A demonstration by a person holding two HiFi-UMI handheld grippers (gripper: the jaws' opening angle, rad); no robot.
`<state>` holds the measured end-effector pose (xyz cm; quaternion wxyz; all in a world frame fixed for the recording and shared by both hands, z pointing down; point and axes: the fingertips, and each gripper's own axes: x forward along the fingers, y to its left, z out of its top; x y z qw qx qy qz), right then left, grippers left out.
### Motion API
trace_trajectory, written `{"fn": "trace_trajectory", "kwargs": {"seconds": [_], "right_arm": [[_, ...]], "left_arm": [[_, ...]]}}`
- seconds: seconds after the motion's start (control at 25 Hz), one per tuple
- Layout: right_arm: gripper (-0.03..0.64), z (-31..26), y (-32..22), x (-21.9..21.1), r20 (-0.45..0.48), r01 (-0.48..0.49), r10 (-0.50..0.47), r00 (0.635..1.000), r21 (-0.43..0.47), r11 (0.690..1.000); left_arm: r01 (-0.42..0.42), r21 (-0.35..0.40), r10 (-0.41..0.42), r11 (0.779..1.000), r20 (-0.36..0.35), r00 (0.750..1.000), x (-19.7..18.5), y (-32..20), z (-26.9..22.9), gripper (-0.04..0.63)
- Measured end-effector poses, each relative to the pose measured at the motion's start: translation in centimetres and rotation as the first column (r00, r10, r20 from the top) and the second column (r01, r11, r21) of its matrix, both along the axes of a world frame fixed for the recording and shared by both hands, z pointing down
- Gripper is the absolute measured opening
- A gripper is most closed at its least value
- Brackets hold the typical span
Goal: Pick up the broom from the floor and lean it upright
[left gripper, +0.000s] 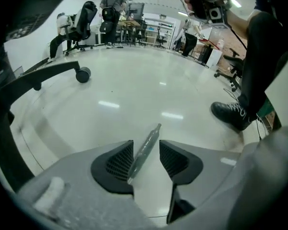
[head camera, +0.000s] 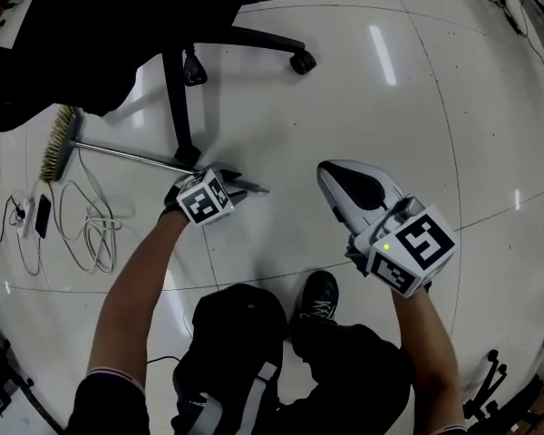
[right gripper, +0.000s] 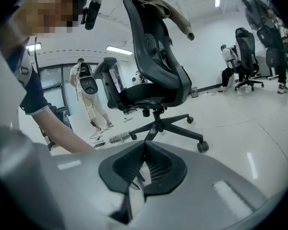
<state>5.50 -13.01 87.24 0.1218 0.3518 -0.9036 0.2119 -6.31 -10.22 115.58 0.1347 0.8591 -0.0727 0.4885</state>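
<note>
The broom lies flat on the white floor, with its bristle head (head camera: 58,141) at the left and its metal handle (head camera: 131,158) running right past a chair leg. My left gripper (head camera: 238,188) is low over the handle's free end. In the left gripper view the grey handle tip (left gripper: 141,158) lies between the two black pads, close to the left one, with a gap on the right; the jaws are open. My right gripper (head camera: 326,172) hangs to the right, away from the broom, its jaws (right gripper: 144,146) shut with nothing in them.
A black office chair (head camera: 177,71) stands just behind the broom; one leg with a caster (head camera: 189,155) reaches the handle. Cables and a power strip (head camera: 89,225) lie at the left. My shoe (head camera: 319,294) is below the grippers. Other people and chairs stand far off.
</note>
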Motion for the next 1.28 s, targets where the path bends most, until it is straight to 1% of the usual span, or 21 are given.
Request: {"fn": "trace_trajectory", "kwargs": {"seconds": [0.2,0.32,0.4,0.48,0.56,0.6,0.68,0.88,1.04,1.28], "right_arm": [[0.003,2.7,-0.6,-0.2,-0.005,-0.069,0.069,0.998,-0.081,0.994],[0.003,2.6,-0.4,-0.8,-0.013,-0.063,0.062,0.998,-0.086,0.994],[0.003,2.3,0.0,-1.0,-0.017,-0.054,0.053,0.998,-0.08,0.995],[0.003,2.0,0.2,-0.7,-0.022,-0.059,0.057,0.998,-0.073,0.996],[0.003,1.6,0.3,-0.1,-0.034,-0.075,0.073,0.997,-0.059,0.995],[0.003,1.4,0.2,0.3,-0.04,-0.085,0.083,0.996,-0.051,0.995],[0.003,0.7,0.0,0.9,-0.049,-0.099,0.098,0.994,-0.034,0.994],[0.003,-2.3,-0.4,1.9,-0.074,-0.101,0.101,0.992,0.007,0.995],[0.003,-6.9,-1.1,1.8,-0.043,-0.106,0.106,0.993,0.005,0.994],[0.003,-15.9,-2.0,0.7,-0.012,-0.073,0.072,0.997,-0.017,0.997]], "left_arm": [[-0.053,0.0,0.053,0.999,0.06,0.997,0.0,0.4,2.2,0.175],[-0.089,-0.008,0.089,0.996,0.103,0.991,-0.2,0.7,3.4,0.175],[-0.108,0.001,0.107,0.994,0.126,0.986,-0.3,0.6,3.9,0.171],[-0.16,0.011,0.157,0.987,0.152,0.976,-0.3,0.6,4.0,0.148],[-0.239,0.014,0.233,0.971,0.176,0.956,-0.2,1.2,3.8,0.125],[-0.267,0.015,0.26,0.964,0.177,0.949,-0.1,1.5,3.4,0.12],[-0.285,0.031,0.278,0.958,0.155,0.948,0.3,1.7,2.2,0.115],[-0.261,0.083,0.257,0.962,0.06,0.965,2.0,0.7,-4.1,0.11],[-0.24,0.115,0.242,0.964,-0.005,0.97,3.5,-0.3,-11.8,0.109],[-0.216,0.137,0.228,0.967,-0.079,0.97,3.4,-0.2,-24.0,0.106]]}}
